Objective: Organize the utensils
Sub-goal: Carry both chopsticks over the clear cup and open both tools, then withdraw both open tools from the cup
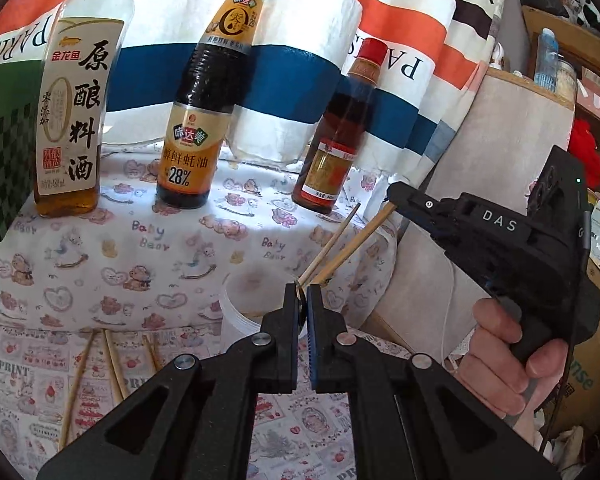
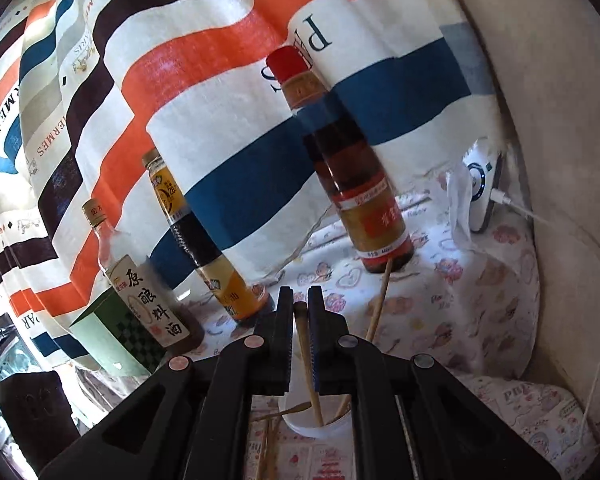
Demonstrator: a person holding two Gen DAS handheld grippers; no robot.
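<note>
L tongs (image 1: 303, 294) pinch the rim of a white cup (image 1: 242, 300) on the tabletop (image 1: 100, 240). R tongs (image 2: 300, 300) pinch one chopstick (image 2: 309, 364), lower end down in the cup (image 2: 316, 426); a 2nd chopstick (image 2: 380, 300) leans out of it on the right. 3 loose chopsticks (image 1: 112, 364) lie near-left of the cup. 3 sauce bottles (image 1: 198, 120) stand far side, w/ a striped cloth (image 1: 300, 40) behind.
</note>
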